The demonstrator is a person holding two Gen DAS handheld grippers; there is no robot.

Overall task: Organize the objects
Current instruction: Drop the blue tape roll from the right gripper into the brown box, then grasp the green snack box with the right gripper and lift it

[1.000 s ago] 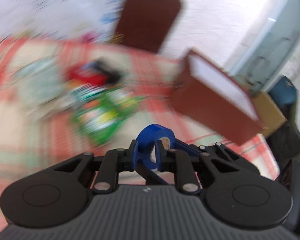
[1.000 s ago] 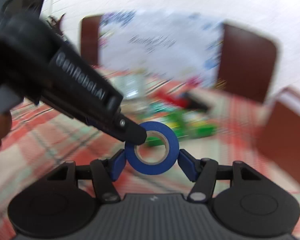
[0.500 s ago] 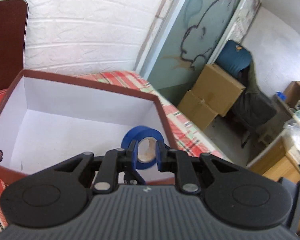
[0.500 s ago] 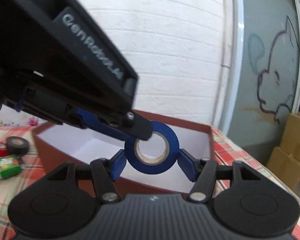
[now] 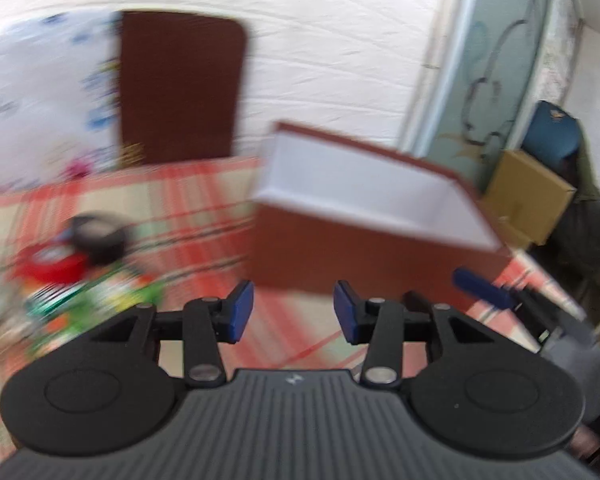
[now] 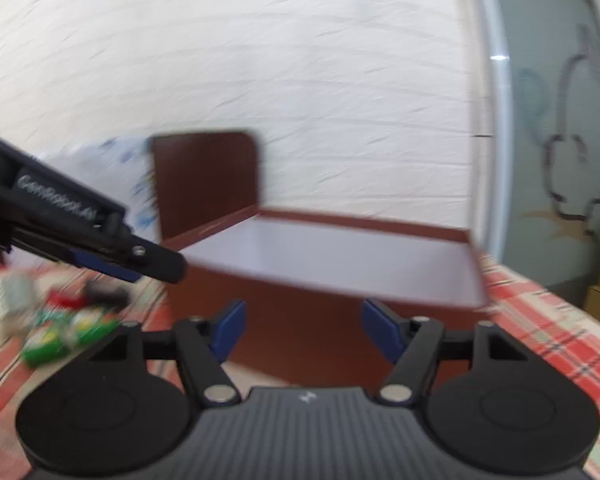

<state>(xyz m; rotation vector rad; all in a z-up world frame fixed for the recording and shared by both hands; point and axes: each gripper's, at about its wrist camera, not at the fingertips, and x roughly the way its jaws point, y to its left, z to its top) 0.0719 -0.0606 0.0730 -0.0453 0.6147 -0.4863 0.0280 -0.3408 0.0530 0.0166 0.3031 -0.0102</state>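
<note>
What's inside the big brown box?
The brown box shows white inner walls. Its floor is hidden behind the front wall, so anything lying on the bottom cannot be seen.

Left hand-held gripper jaws opening, empty, right hand-held gripper parted, empty

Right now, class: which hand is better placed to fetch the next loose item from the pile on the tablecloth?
Left, probably. The left gripper, fingers opening and empty, faces the black tape roll and green packets; the right gripper faces the brown box.
</note>
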